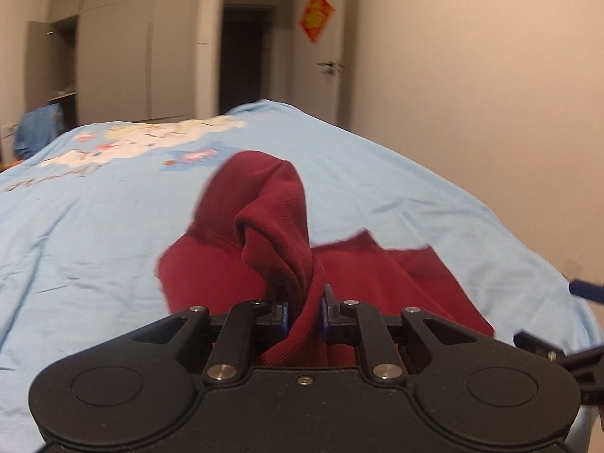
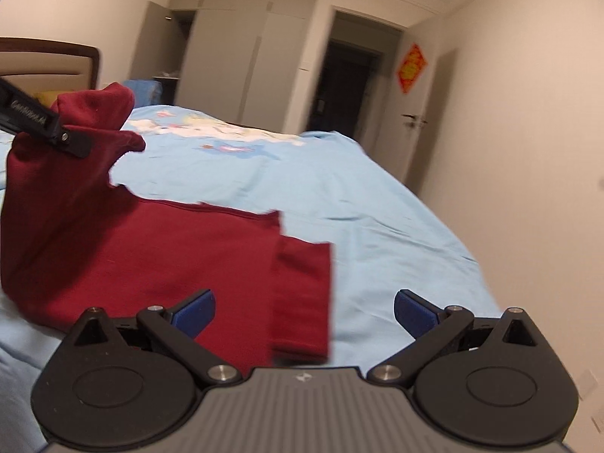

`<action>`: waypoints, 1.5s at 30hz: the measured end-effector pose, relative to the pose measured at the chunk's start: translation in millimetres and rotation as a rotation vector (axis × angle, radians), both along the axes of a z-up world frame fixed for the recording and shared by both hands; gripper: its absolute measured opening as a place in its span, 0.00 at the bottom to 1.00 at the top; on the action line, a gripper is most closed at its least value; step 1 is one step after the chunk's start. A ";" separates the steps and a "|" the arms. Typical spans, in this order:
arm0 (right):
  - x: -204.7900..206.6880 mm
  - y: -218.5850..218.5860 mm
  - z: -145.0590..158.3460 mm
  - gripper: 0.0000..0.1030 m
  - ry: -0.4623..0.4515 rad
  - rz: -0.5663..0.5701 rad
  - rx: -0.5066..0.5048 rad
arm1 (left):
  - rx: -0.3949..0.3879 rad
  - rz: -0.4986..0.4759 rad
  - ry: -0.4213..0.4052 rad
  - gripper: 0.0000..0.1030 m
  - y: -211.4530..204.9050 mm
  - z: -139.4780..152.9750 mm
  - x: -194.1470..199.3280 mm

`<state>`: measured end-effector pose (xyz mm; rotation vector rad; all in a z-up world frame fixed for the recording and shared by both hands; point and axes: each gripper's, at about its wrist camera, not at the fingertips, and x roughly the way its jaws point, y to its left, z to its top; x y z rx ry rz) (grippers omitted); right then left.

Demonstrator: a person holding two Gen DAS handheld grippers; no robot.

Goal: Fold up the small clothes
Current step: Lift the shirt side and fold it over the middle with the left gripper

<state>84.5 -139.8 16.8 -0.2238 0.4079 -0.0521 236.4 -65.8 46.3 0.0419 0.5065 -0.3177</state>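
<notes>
A dark red garment (image 1: 241,264) lies on the light blue bedsheet (image 1: 94,207). My left gripper (image 1: 305,311) is shut on a bunched fold of its cloth, and the fold rises in a twisted peak above the sheet. In the right wrist view the same red garment (image 2: 170,256) spreads flat across the bed, its left end lifted by the left gripper's black finger (image 2: 56,132). My right gripper (image 2: 304,311) stands open over the garment's near edge, with its blue pads wide apart and pressing on nothing.
The bedsheet (image 2: 377,219) carries a cartoon print toward its far end. A wooden headboard (image 2: 49,60) is at the left. Grey wardrobes (image 1: 113,56), a dark doorway (image 1: 245,53) and an open door with a red poster (image 1: 316,15) stand behind. A bare wall runs along the right.
</notes>
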 end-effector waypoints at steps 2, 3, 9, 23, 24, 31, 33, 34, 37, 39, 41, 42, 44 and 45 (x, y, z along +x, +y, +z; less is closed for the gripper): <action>-4.8 -14.6 -1.0 1.00 0.002 -0.058 0.010 | 0.012 -0.044 0.026 0.15 -18.2 -12.4 1.4; -6.7 -22.4 -2.1 1.00 0.006 -0.085 0.021 | 0.027 -0.057 0.038 0.15 -26.1 -18.3 1.6; -21.0 -53.5 -5.8 1.00 0.014 -0.164 0.087 | 0.089 -0.074 0.067 0.22 -46.9 -38.9 -1.2; -17.9 -56.2 -4.0 1.00 0.032 -0.136 0.189 | 0.146 -0.120 0.017 0.72 -42.2 -41.2 -56.1; -17.2 -55.4 -4.1 1.00 0.036 -0.129 0.200 | 0.159 -0.119 0.012 0.72 -41.1 -42.8 -60.7; -9.3 -45.7 -4.7 1.00 0.079 -0.035 0.294 | 0.177 -0.119 -0.006 0.58 -38.8 -45.7 -68.4; -1.8 -43.0 -2.3 1.00 0.101 0.016 0.321 | 0.170 -0.122 -0.016 0.50 -38.9 -43.9 -67.5; 2.8 -41.3 -0.1 1.00 0.112 0.044 0.330 | 0.168 -0.126 -0.019 0.44 -39.2 -43.6 -67.2; 21.0 -37.9 7.5 1.00 0.143 0.127 0.374 | 0.169 -0.137 -0.015 0.32 -40.3 -44.3 -65.9; 35.4 -37.6 12.6 1.00 0.169 0.186 0.441 | 0.169 -0.144 -0.014 0.27 -41.5 -44.6 -65.7; 50.6 -37.3 15.9 1.00 0.196 0.228 0.520 | 0.176 -0.150 -0.016 0.24 -43.4 -45.2 -66.0; 56.9 -36.6 16.8 1.00 0.205 0.242 0.561 | 0.182 -0.153 -0.016 0.23 -44.4 -45.8 -66.2; 70.7 -33.6 17.4 1.00 0.222 0.275 0.642 | 0.191 -0.157 -0.015 0.21 -46.1 -46.7 -66.2; 77.1 -31.8 17.2 0.99 0.230 0.282 0.671 | 0.193 -0.157 -0.015 0.19 -46.2 -47.1 -66.2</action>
